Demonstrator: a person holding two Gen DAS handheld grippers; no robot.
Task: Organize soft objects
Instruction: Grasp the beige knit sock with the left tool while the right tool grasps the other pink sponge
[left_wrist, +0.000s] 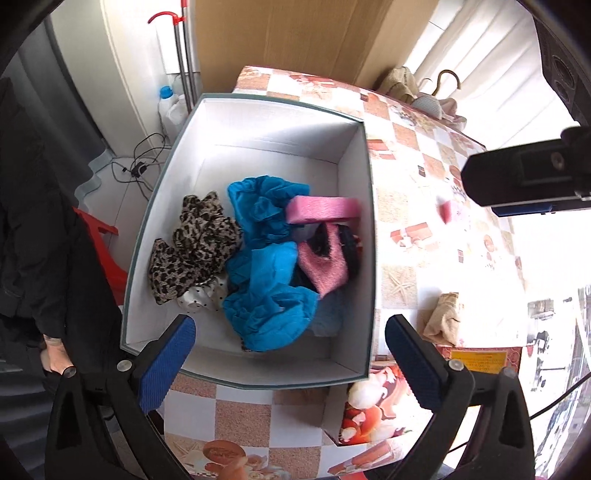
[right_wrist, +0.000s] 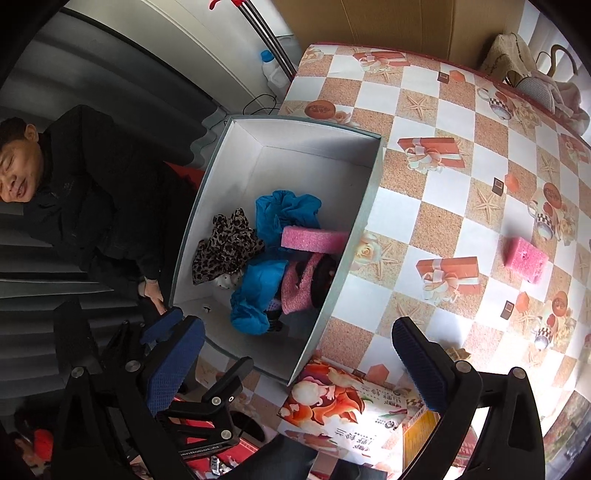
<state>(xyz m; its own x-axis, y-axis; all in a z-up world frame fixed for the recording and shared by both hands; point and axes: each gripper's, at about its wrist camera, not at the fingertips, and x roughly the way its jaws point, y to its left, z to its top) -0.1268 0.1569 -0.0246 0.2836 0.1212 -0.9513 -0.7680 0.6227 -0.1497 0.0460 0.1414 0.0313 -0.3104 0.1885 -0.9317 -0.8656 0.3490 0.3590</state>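
Note:
A white open box (left_wrist: 354, 240) (right_wrist: 362, 192) stands on the checkered table. It holds a leopard-print cloth (left_wrist: 199, 240) (right_wrist: 229, 247), blue cloth (left_wrist: 269, 291) (right_wrist: 284, 210), a pink sponge (left_wrist: 321, 208) (right_wrist: 314, 240) and a pink and black fuzzy item (left_wrist: 325, 266) (right_wrist: 303, 288). Another pink sponge (right_wrist: 526, 258) (left_wrist: 445, 212) lies on the table right of the box. A beige cloth (left_wrist: 445, 317) lies near the box's right side. My left gripper (left_wrist: 290, 360) is open and empty over the box's near edge. My right gripper (right_wrist: 295, 365) is open and empty above the box's near corner.
A printed carton (right_wrist: 343, 406) (left_wrist: 373, 410) sits by the box's near corner. A bag and hangers (right_wrist: 532, 81) lie at the table's far right. A person in black (right_wrist: 74, 177) sits left of the table. Bottles (left_wrist: 170, 107), poles and cables stand on the floor behind.

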